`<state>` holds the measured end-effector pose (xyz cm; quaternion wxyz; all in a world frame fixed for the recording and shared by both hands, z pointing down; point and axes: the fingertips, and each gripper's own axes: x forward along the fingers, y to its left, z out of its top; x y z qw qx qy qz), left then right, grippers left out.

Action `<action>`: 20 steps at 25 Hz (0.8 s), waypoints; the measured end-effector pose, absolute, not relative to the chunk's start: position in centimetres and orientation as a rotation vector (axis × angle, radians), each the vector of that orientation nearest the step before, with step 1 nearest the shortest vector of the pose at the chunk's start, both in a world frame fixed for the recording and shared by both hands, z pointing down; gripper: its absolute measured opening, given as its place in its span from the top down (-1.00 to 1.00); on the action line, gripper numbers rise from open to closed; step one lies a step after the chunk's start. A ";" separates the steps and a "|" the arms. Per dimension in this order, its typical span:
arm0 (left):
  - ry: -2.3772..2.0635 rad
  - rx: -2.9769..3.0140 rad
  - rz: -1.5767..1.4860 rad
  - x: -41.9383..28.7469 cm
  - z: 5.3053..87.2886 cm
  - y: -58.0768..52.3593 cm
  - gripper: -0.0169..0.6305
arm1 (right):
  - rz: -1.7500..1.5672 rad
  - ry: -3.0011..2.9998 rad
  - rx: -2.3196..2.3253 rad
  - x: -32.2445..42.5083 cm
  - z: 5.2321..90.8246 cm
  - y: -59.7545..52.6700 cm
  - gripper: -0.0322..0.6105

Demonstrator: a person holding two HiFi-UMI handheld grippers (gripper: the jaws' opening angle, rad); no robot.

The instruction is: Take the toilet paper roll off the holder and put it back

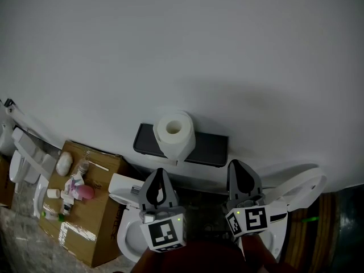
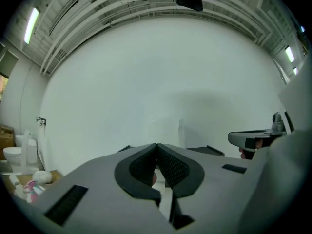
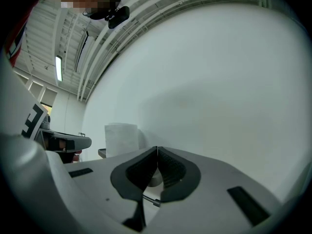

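With your left gripper [image 1: 160, 173] and right gripper [image 1: 235, 165] both closed and empty, the toilet paper roll [image 1: 175, 132] sits on the wall holder [image 1: 207, 148] ahead, likely light and squashy, so pinch its sides gently.

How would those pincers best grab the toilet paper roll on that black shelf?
Probably by its round side wall, coming level from the front. The toilet paper roll stands on end on the black holder, hollow core up, so its curved sides are free left and right. The left gripper, nearest it, would have to open its shut jaws wide.
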<state>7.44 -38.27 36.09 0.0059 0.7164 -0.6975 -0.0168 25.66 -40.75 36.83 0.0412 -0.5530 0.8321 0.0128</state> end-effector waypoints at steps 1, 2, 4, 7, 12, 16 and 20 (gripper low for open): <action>-2.180 2.248 -0.054 7.5 36.1 -38.4 0.90 | 0.041 2.551 -1.693 25.6 36.8 -40.8 0.84; -2.180 2.250 -0.056 7.5 36.0 -38.4 0.90 | 0.044 2.555 -1.694 25.5 36.8 -40.8 0.84; -2.184 2.246 -0.061 7.4 36.0 -38.4 0.90 | 0.049 2.559 -1.690 25.3 36.8 -40.8 0.84; -2.184 2.249 -0.064 7.3 36.1 -38.5 0.90 | 0.052 2.562 -1.686 25.1 36.8 -40.9 0.84; -2.177 2.250 -0.078 7.4 36.2 -38.5 0.90 | 0.051 2.568 -1.690 25.0 36.9 -40.9 0.84; -2.168 2.247 -0.087 7.3 36.3 -38.5 0.90 | 0.052 2.570 -1.698 25.0 36.9 -40.8 0.84; -2.169 2.247 -0.082 7.2 36.6 -38.5 0.90 | 0.052 2.562 -1.710 25.2 37.0 -40.9 0.84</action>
